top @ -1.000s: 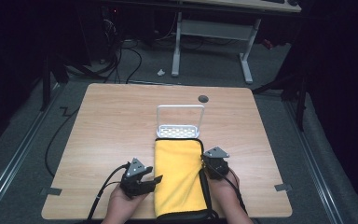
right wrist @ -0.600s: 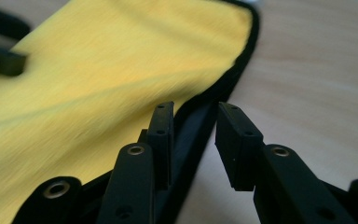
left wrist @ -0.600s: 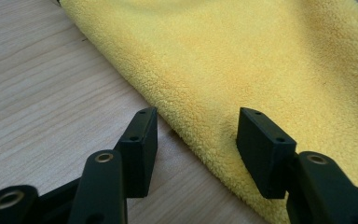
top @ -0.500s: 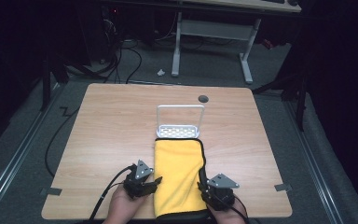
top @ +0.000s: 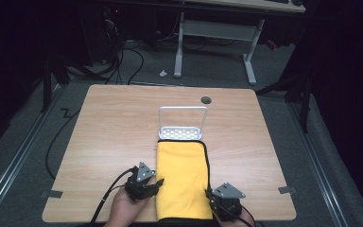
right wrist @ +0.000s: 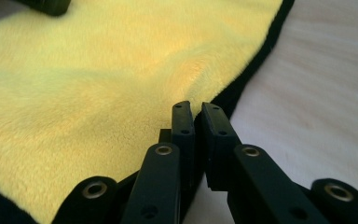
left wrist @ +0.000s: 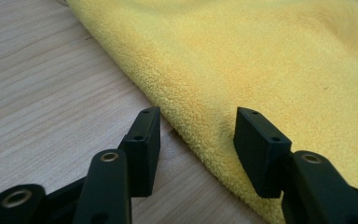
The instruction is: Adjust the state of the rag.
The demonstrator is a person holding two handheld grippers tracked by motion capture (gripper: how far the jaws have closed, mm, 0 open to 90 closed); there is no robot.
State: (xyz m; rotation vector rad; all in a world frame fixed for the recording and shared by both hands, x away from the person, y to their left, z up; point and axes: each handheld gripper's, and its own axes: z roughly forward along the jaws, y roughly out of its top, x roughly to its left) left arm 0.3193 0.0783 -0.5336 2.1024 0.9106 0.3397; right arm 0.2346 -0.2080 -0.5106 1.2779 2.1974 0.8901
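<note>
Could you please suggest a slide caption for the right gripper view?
Right gripper pinching the black-trimmed edge of the fluffy yellow cloth on the light wooden table.

you work at a light wooden table (top: 123, 123) on grey carpeted floor (top: 340, 156). beyond it stands a white-legged desk (top: 215, 33), with cables (top: 123, 52) tangled at the left. the surrounding room is dark, possibly curtained.

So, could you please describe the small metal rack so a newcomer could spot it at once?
Start at the wooden table and follow the yellow towel away from the person. The rack sits at the towel's far end: a perforated white-grey tray with a tall wire loop rising from it, the one metal item there.
</note>
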